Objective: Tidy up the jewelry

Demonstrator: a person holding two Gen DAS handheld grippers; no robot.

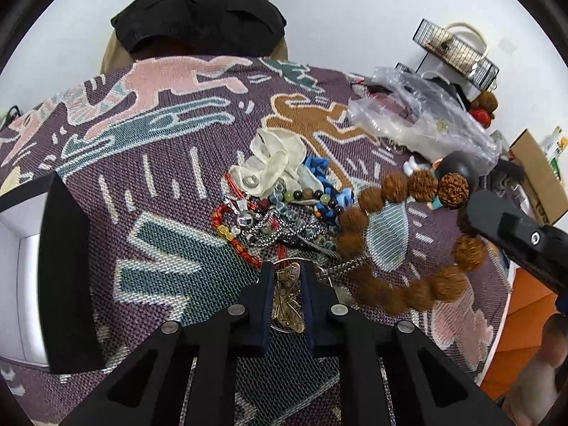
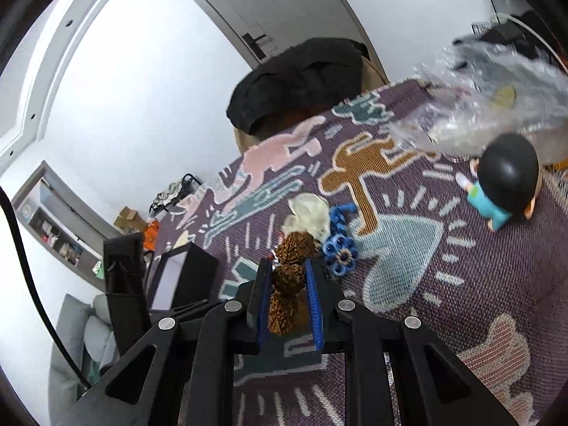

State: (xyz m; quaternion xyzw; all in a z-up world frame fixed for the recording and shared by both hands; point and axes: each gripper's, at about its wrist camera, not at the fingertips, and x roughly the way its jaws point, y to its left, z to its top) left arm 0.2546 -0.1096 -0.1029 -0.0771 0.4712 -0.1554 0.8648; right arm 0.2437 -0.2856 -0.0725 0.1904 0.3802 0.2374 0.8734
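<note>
Over the patterned tabletop (image 1: 149, 184), the right tool (image 2: 289, 280) pinches the bumpy, loose-strung seed bracelet (image 1: 419, 284), best held by single beads, while the left tool (image 1: 288, 277) pinches a thin, slippery gold pendant (image 1: 287, 298) by the jewelry pile (image 1: 280, 209).

Cloth (image 1: 170, 184) over the worktop: coarse woven textile, matt, ribbed knit-like texture. Brown beads (image 1: 422, 181): rough, deeply wrinkled seed-like surface, matt. Pendant (image 1: 287, 294): gold-toned metal, openwork, shiny. Chain (image 1: 284, 229): silvery metal links, bright glints. Small beads (image 1: 301, 197): glassy, glossy, some translucent. Blue links (image 2: 339, 250): smooth plastic. Bag (image 1: 419, 113): clear crinkled plastic film, glossy. Figurine (image 2: 504, 177): smooth plastic, glossy black head. Fingers (image 2: 312, 301): matt black plastic, ridged blue pads.
</note>
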